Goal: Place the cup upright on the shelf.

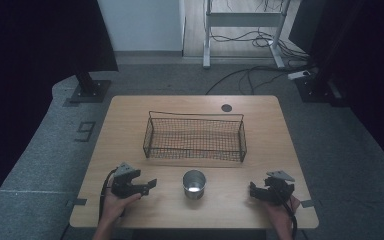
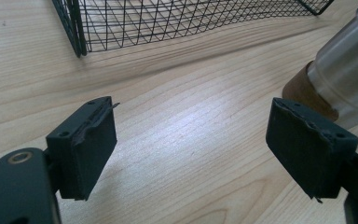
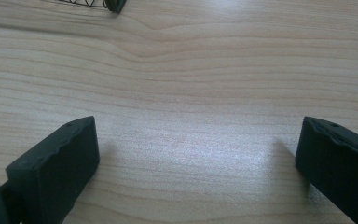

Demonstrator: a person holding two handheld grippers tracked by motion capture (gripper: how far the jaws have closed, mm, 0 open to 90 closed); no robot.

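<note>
High view: we hold the left gripper (image 1: pixel 147 185) and right gripper (image 1: pixel 254 190) with jaws spread wide, gripping nothing, either side of a metal cup (image 1: pixel 194 184) standing near a wire basket (image 1: pixel 195 136).

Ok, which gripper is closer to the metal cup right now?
Left. The left gripper sits just left of the metal cup, apart from it, jaws open. The right gripper is farther off to the cup's right.
</note>
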